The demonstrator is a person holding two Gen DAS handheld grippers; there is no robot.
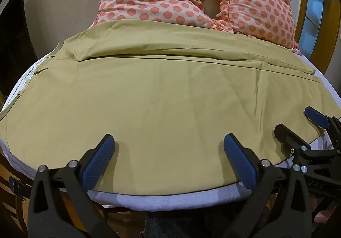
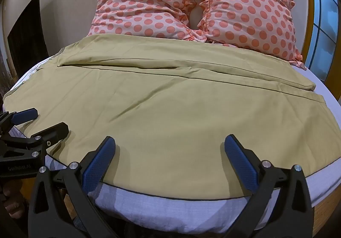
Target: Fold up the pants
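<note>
On the bed (image 2: 191, 201), olive pants (image 2: 170, 114) lie spread below both wide-spread grippers.

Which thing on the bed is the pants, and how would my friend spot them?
Start at the bed with its white cover and two pink polka-dot pillows at the far end. Spread flat in front of the pillows, almost covering the bed, lie the pants. They are plain olive-yellow with no dots, and a long seam line runs across them.
</note>
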